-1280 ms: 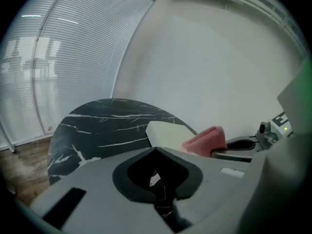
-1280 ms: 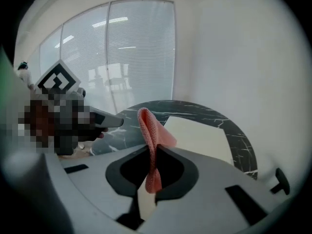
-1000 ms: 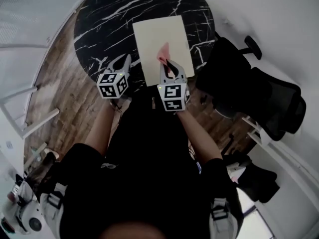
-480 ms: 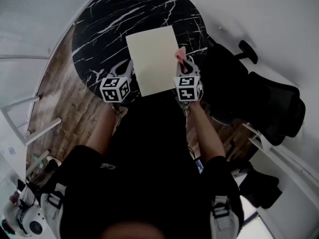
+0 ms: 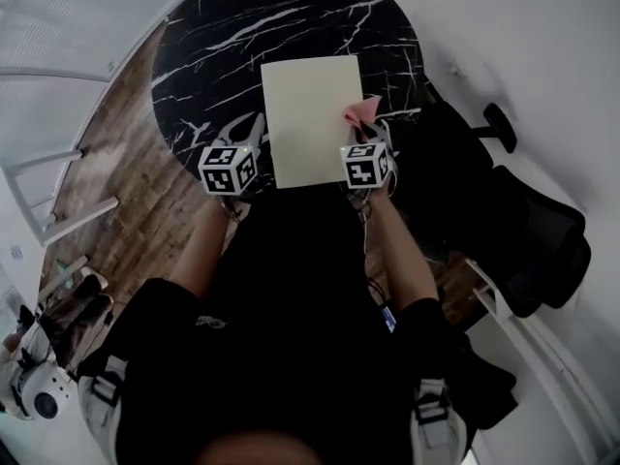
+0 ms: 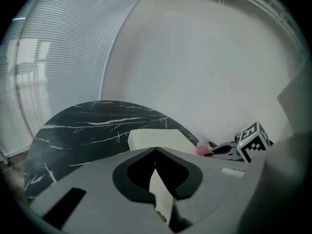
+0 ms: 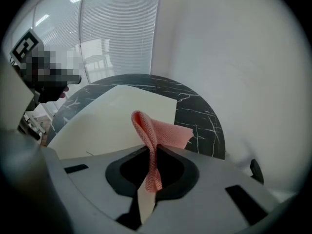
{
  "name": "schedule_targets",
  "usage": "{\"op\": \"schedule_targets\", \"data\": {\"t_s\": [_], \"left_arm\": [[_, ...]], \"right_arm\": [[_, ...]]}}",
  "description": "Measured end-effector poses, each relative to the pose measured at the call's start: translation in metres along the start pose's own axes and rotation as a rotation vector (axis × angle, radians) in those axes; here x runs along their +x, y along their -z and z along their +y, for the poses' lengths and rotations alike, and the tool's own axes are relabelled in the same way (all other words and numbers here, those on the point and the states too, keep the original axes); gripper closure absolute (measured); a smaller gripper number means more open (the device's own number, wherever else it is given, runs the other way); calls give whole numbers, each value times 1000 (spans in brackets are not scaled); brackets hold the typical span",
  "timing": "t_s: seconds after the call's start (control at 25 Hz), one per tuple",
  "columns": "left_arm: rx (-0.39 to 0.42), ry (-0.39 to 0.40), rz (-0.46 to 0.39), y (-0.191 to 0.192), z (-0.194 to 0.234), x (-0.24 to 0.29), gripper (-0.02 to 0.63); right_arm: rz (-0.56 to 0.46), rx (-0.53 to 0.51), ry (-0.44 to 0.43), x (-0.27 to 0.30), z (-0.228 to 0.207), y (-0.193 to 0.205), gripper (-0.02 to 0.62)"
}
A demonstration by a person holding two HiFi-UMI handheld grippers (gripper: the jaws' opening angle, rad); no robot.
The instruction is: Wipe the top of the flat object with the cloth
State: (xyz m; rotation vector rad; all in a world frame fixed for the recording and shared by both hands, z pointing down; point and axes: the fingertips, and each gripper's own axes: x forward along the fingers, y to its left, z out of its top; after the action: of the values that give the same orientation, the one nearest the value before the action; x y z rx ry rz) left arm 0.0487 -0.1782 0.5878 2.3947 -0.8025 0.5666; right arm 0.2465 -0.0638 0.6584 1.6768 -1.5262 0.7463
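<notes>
A cream flat board lies on a round black marble table. My right gripper is shut on a pink cloth at the board's right edge, near its front corner. In the right gripper view the cloth stands up from the shut jaws, with the board beyond and to the left. My left gripper hovers by the board's near left corner, shut and holding nothing. The left gripper view shows its jaws closed, the board ahead and the cloth to the right.
A black office chair stands close to the table's right side. Wooden floor and a white frame lie to the left. White walls and window blinds ring the table.
My right gripper has carried the pink cloth from over the board's near middle to its right edge. The left gripper has stayed beside the board's near left corner.
</notes>
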Motion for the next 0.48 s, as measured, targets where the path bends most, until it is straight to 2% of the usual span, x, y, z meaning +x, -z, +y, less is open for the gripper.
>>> {"op": "schedule_targets", "data": {"t_s": [0.48], "left_arm": [[-28, -28, 0, 11, 22, -9, 607]], "right_arm": [[-22, -61, -92, 5, 56, -15, 580]]}}
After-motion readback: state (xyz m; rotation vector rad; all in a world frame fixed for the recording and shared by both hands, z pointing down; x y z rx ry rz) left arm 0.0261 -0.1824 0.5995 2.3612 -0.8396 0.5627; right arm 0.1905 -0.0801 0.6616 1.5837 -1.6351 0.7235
